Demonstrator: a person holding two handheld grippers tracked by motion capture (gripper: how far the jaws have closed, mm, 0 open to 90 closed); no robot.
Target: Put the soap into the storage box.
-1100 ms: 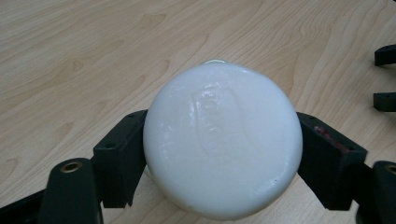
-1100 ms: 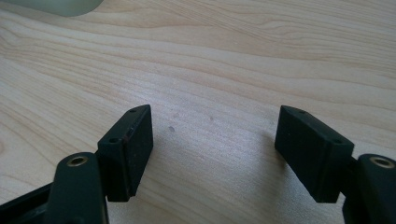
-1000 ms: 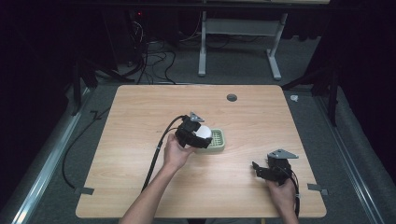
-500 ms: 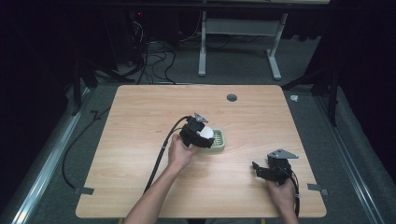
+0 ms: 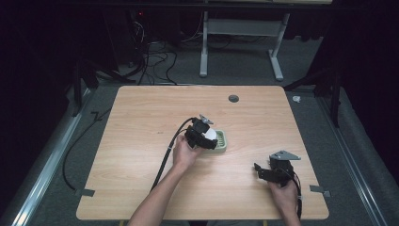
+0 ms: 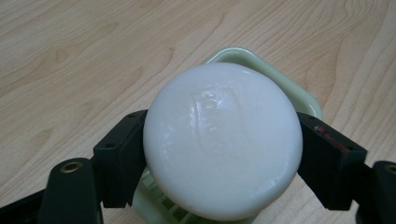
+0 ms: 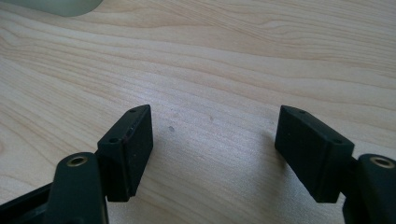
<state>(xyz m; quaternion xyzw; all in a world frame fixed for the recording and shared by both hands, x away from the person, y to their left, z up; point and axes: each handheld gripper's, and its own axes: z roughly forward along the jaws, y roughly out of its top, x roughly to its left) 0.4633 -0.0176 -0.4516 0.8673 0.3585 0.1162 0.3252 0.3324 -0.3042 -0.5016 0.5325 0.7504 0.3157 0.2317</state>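
The high view is dim round the edges, with the floor and upper corners nearly black; the wooden table [image 5: 141, 141] in the middle is lit from above and looks a bit soft; in the left gripper view the white soap [image 6: 222, 140] is bright, with shiny glare spots; in the right gripper view soft shadows lie near the bottom, and the upper left looks blurry.
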